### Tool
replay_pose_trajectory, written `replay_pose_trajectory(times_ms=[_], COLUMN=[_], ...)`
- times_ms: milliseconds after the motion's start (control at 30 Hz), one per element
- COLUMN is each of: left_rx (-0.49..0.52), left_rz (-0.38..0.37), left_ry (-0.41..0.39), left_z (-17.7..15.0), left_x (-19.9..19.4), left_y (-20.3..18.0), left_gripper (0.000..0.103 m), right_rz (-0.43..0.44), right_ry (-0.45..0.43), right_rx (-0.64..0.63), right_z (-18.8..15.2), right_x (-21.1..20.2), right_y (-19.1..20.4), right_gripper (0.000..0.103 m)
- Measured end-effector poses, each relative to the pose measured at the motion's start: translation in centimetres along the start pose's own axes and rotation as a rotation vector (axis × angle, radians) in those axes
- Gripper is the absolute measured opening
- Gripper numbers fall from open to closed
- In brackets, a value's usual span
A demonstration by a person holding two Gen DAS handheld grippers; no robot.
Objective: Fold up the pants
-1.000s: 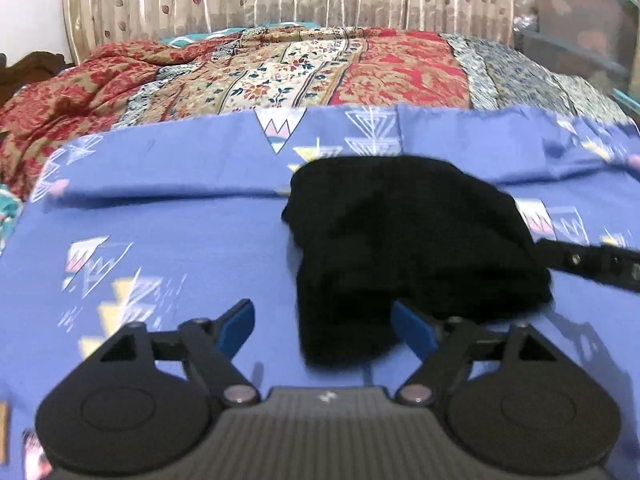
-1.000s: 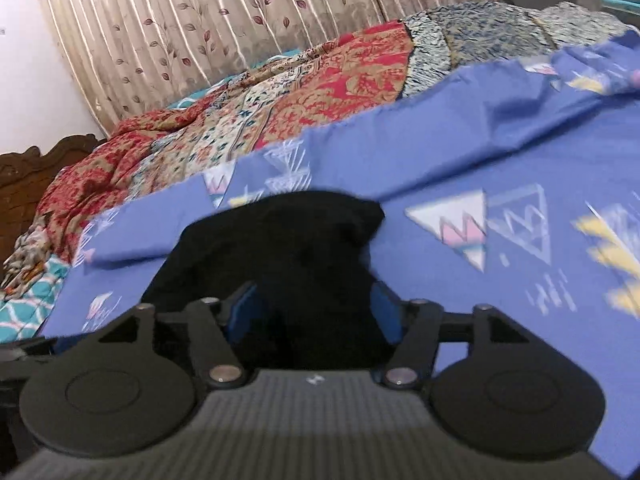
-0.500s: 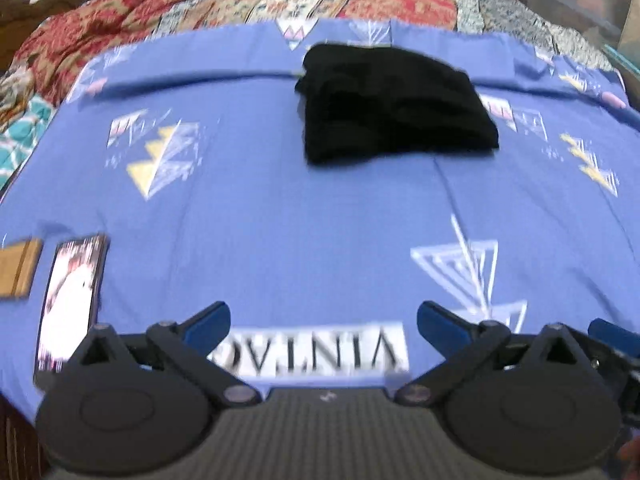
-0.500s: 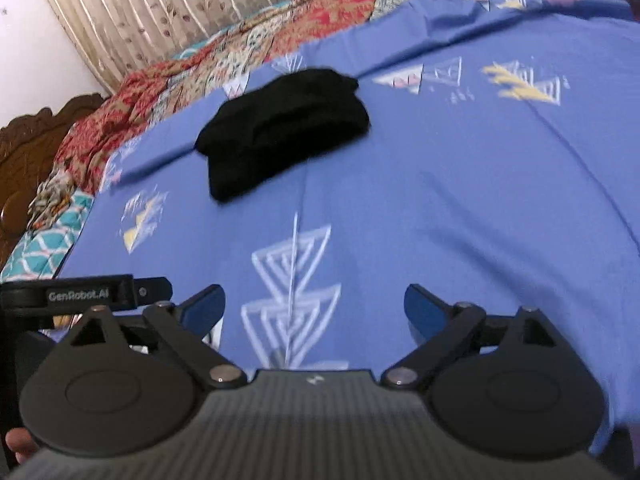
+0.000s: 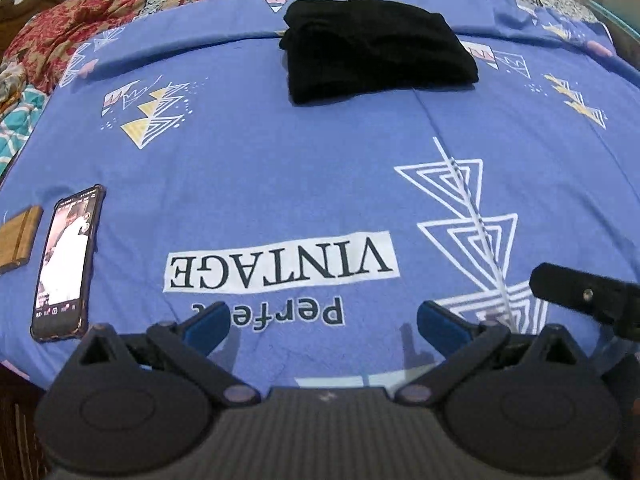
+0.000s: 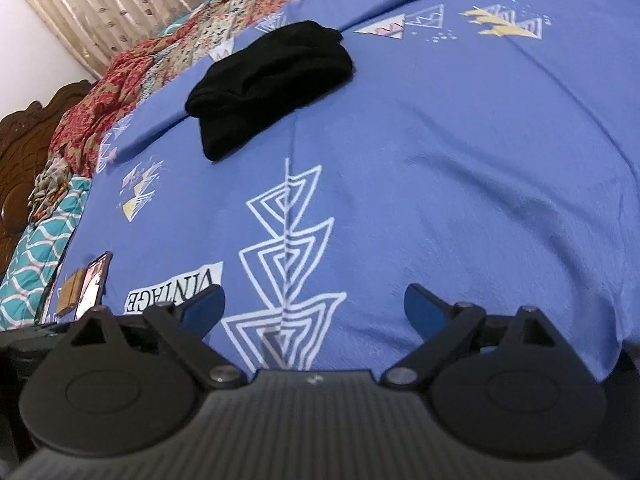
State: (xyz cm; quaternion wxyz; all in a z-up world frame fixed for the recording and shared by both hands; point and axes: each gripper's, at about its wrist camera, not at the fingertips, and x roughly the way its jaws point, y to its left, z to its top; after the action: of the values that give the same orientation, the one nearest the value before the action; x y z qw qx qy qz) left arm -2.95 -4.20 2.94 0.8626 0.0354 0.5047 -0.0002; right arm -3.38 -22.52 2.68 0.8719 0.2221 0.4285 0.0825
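Pants (image 5: 372,48): a compact black bundle on the far middle of the sheet (image 5: 280,168), folded, lying flat. From my left claw (image 5: 322,322) they sit straight ahead and slightly right, well apart; from my right claw (image 6: 314,308) they sit ahead and to the left, equally far off. Long axis of the bundle runs left to right across the bed. Neither arm is clearly nearer. Both claws released, jaws spread wide, holding nothing, low over the near edge. Phone (image 5: 66,264) lies near left, clear of the work. I judge the fold complete; any further move means reaching far forward.
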Motion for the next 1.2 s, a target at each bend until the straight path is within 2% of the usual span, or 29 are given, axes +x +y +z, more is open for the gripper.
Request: replay_pose_trajectory(times_ms=[400,667,900,1200], left_rx=[0.003,-0.009,-0.023,-0.038], left_rz=[0.002,0.011,0.049,0.047], left_ry=[0.004,0.068,0.101,0.123], left_z=[0.4,0.2,0.0,-0.2], left_x=[0.3,1.5,2.5,3.0], left_y=[-0.1,0.1,0.7,1.0], left_gripper=[0.103,0.103,0.103,0.103], right_rz=[-0.015,0.012,0.023,0.024], right_ry=[0.008,0.014,0.014,0.012], right_rx=[0.009,0.03,0.038,0.041], right_z=[0.1,0.2,0.3,0.6], right_x=[0.0,0.1,0.0,-0.2], right_y=[-1.0,-1.5,-1.8,-2.1], right_gripper=[0.098,0.103,0.103,0.103])
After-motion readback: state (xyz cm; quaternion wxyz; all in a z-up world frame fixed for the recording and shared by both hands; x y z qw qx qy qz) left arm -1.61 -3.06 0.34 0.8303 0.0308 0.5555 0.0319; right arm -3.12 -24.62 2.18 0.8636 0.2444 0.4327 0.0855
